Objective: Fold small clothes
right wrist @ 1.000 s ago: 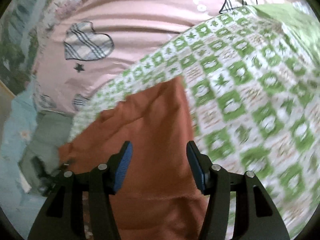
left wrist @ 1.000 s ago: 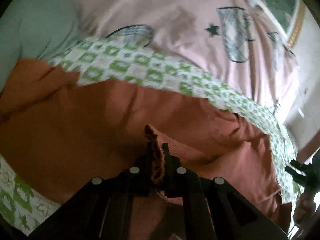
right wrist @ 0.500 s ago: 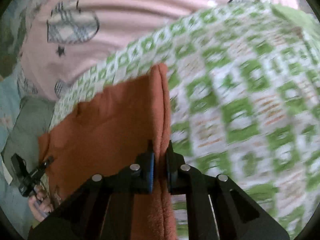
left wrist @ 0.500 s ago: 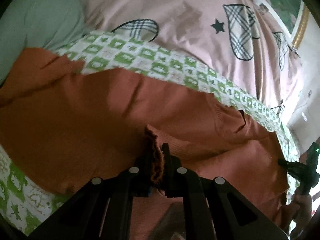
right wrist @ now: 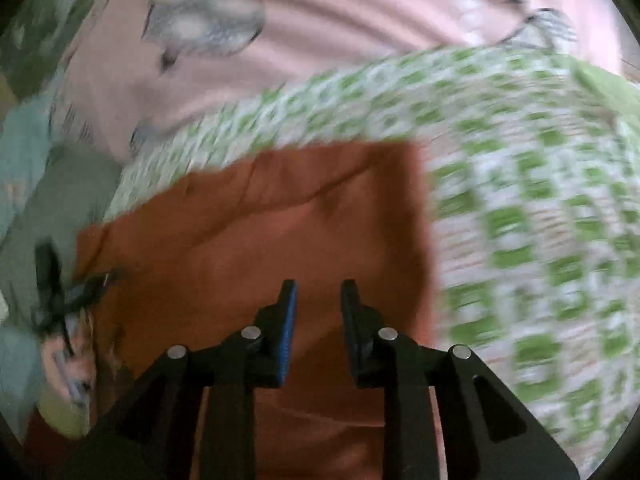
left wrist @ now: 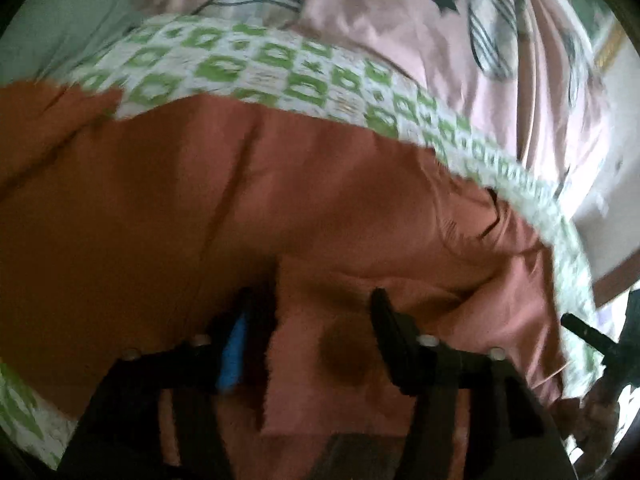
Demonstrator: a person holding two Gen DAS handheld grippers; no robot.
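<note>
A rust-orange garment lies spread on a green-and-white checked cloth. My left gripper is open, its jaws apart over a folded edge of the garment that lies loose between them. In the right wrist view the same garment lies flat with its right edge straight. My right gripper is open just above it, with nothing between the fingers. Both views are blurred by motion.
A pink sheet with plaid hearts and stars lies beyond the checked cloth. A grey-green cloth sits at the far left. The other gripper and hand show at the frame edges.
Both grippers have opened and let go of the orange garment's edges. The garment now lies flat, folded over itself.
</note>
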